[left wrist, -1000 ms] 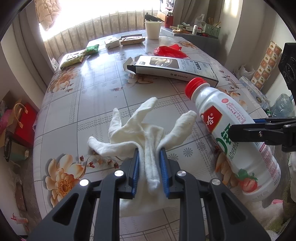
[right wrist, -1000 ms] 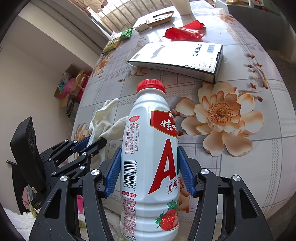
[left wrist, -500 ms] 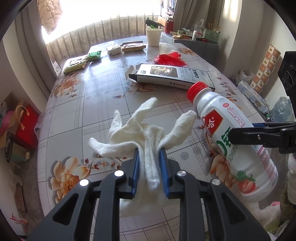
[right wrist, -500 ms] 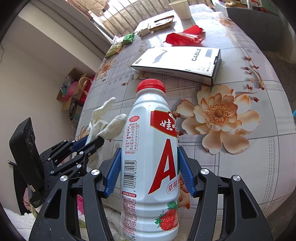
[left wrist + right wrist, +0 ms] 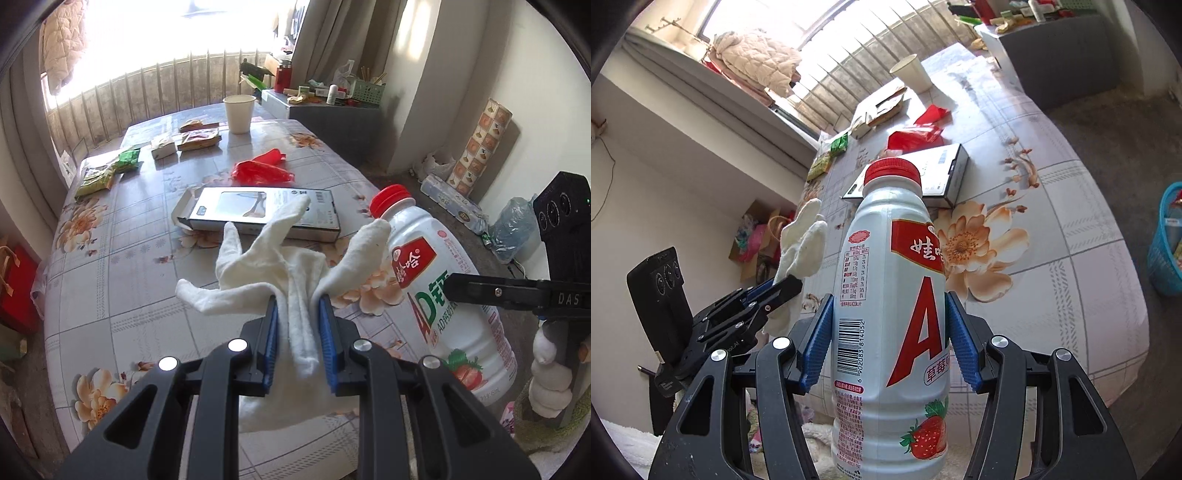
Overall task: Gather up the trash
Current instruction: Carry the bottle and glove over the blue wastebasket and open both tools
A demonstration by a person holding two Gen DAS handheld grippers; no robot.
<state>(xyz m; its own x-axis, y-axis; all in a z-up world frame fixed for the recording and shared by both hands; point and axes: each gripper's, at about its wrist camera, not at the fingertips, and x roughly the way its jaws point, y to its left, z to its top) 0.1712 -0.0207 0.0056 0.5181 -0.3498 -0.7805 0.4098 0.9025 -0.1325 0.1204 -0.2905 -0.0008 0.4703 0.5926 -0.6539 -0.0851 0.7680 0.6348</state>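
My left gripper [image 5: 298, 314] is shut on a crumpled white tissue [image 5: 280, 258] and holds it above the near end of the floral table [image 5: 122, 258]. My right gripper [image 5: 890, 332] is shut on a white strawberry drink bottle [image 5: 886, 295] with a red cap, held upright off the table. The bottle [image 5: 436, 280] also shows in the left wrist view, to the right of the tissue. The left gripper and tissue [image 5: 801, 240] show at the left of the right wrist view.
On the table lie a cable box [image 5: 266, 214], a red wrapper [image 5: 262, 171], green snack packets [image 5: 110, 170], small cartons [image 5: 184, 142] and a paper cup [image 5: 239, 112]. A blue basket [image 5: 1167, 251] stands on the floor at the right.
Both grippers have risen and drawn back from the table with the tissue and the bottle still held. The views tilt up, showing more of the room.
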